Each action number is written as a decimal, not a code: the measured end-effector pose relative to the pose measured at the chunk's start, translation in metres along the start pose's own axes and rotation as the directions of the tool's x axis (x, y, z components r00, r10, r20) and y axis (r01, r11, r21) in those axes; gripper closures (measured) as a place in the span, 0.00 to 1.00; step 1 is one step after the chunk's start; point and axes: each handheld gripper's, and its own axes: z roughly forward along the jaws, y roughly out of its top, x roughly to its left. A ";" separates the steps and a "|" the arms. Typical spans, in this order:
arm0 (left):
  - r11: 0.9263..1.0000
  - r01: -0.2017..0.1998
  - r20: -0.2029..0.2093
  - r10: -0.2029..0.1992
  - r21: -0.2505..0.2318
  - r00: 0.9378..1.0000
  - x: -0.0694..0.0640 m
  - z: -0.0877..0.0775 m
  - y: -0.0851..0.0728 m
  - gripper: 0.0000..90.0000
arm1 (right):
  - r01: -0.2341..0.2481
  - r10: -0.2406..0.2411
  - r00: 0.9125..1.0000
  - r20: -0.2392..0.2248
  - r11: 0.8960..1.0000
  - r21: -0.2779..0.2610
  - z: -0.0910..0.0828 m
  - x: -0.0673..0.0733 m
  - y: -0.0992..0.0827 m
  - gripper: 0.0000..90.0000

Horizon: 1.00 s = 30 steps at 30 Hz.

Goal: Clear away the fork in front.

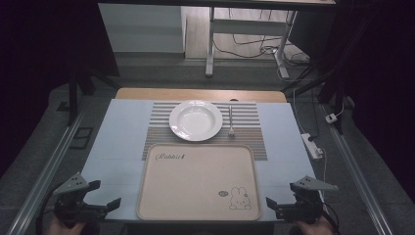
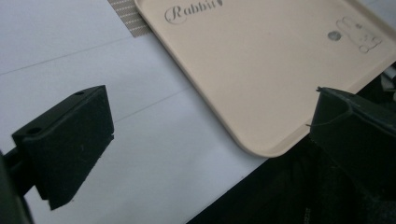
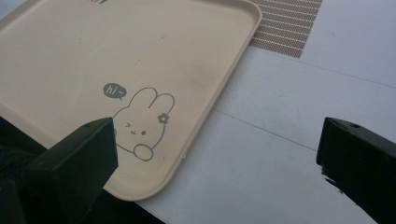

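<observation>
1. Left gripper (image 1: 100, 196) and right gripper (image 1: 280, 201) are held wide, empty, flanking the tray (image 1: 198, 208) at the bench (image 1: 117, 127) edge.
2. Plate (image 1: 195, 120) and, apparently, a fork (image 1: 231, 120) lie beyond.
3. Tray rims are best approached level, symmetrically.

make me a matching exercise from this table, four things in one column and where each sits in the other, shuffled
Things:
1. plate
2. fork
3. tray
4. striped mat

Places:
A. nearest the person, between the two tongs
B. under the plate and the fork, its near edge beneath the tray
C. just right of the plate, lying on the mat
D. on the mat, beyond the tray's far edge, left of the fork

Pairs: 1-D, 2-C, 3-A, 4-B
</observation>
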 end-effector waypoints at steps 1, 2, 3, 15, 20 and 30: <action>1.000 -0.007 -0.003 0.007 0.009 1.000 -0.001 0.001 0.000 0.00 | 0.004 -0.004 1.000 -0.004 1.000 0.003 0.001 0.000 0.000 0.00; 1.000 -0.014 -0.008 0.014 0.022 1.000 -0.002 0.002 0.001 0.00 | 0.005 -0.005 1.000 -0.007 1.000 0.004 0.001 0.000 0.001 0.00; 1.000 -0.016 -0.008 0.016 0.025 1.000 -0.002 0.002 0.001 0.00 | 0.005 -0.005 1.000 -0.008 1.000 0.008 0.002 0.000 0.001 0.00; 0.999 -0.010 0.008 0.010 0.038 1.000 -0.001 0.003 0.001 0.00 | 0.023 -0.022 1.000 -0.021 0.999 0.033 0.004 0.001 0.002 0.00; 0.999 -0.007 0.015 0.006 0.041 1.000 0.000 0.003 0.001 0.01 | 0.027 -0.026 0.999 -0.021 0.999 0.040 0.005 0.002 0.002 0.00; 0.999 0.001 0.017 -0.001 0.044 1.000 0.001 0.004 0.001 0.02 | 0.060 -0.059 0.998 -0.021 0.997 0.044 0.005 0.005 0.002 0.00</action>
